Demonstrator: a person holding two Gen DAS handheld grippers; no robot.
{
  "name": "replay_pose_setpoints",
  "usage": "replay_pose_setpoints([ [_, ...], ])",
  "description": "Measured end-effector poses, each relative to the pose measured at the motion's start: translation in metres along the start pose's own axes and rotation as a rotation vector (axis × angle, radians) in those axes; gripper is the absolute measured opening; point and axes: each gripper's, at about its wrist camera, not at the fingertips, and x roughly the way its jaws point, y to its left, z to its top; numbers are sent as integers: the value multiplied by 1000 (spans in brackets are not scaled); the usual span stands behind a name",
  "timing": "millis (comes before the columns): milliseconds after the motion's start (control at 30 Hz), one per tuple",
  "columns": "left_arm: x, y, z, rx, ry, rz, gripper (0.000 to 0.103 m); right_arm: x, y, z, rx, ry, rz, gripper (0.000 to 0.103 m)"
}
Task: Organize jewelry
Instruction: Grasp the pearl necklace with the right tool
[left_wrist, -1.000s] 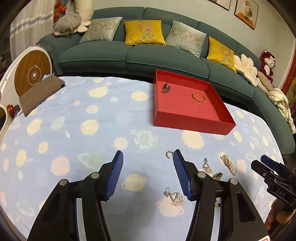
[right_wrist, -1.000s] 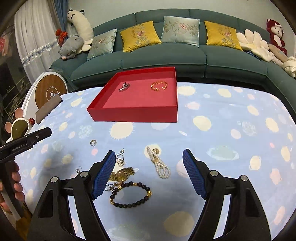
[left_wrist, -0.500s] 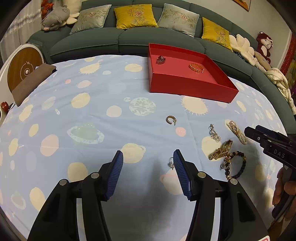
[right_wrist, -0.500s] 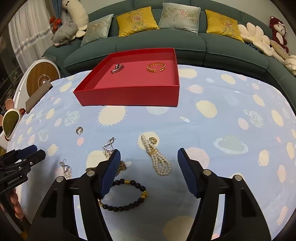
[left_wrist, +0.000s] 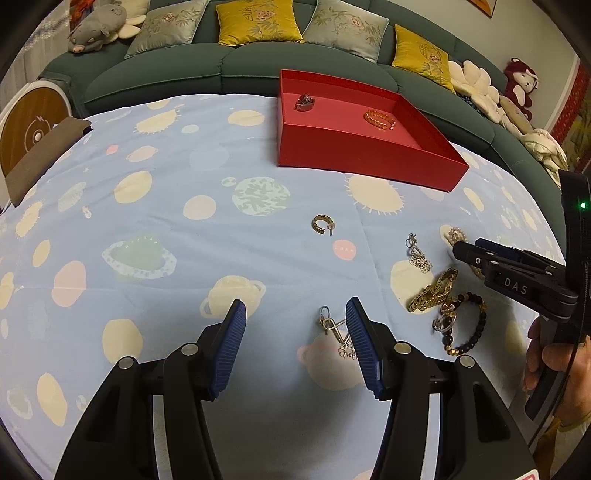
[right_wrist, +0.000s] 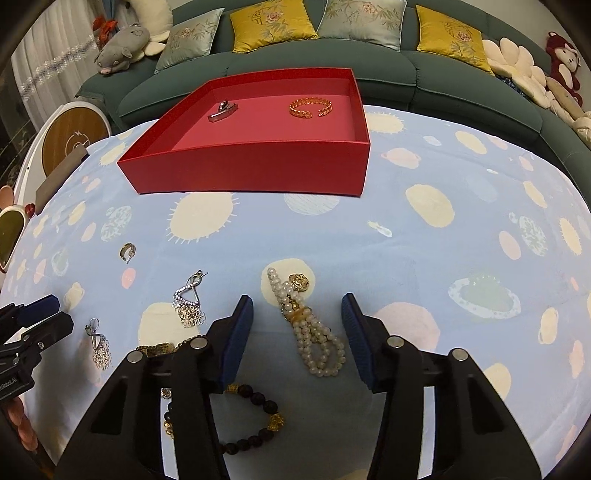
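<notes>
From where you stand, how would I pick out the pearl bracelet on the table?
Find the red tray on the planet-print cloth. Nearer than it, between the right gripper's open fingers, lies the pearl bracelet: the only white-beaded piece, with a gold medallion.

Curved green sofa (right_wrist: 369, 70) with yellow cushions (right_wrist: 271, 24) and stuffed toys (right_wrist: 120, 44) behind table under planet-print blue cloth (right_wrist: 443, 240); white curtain (right_wrist: 48, 74) at left.

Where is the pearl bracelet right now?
In the right wrist view, the pearl bracelet lies on the tablecloth between the open right tongs, nearer than the red tray.
</notes>
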Motion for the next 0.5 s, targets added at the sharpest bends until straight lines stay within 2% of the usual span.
replay_pose_setpoints([
  [100, 0, -5, 1, 5, -4, -10, 54, 4, 3, -2, -12, 5, -3, 33],
  [167, -1, -7, 2, 6, -8, -20, 54, 4, 4, -2, -21, 4, -9, 32],
  [200, -1, -9, 2, 7, -9, -23, 54, 4, 3, -2, -19, 4, -10, 29],
  [233, -1, -11, 3, 9, -10, -28, 54, 4, 2, -2, -17, 3, -12, 20],
  [300, 0, -15, 4, 12, -13, -34, 54, 4, 0, -2, -5, 6, -5, 15],
  [500, 8, -34, 11, 30, 2, -88, 54, -6, -6, 1, 39, 1, 22, 14],
])
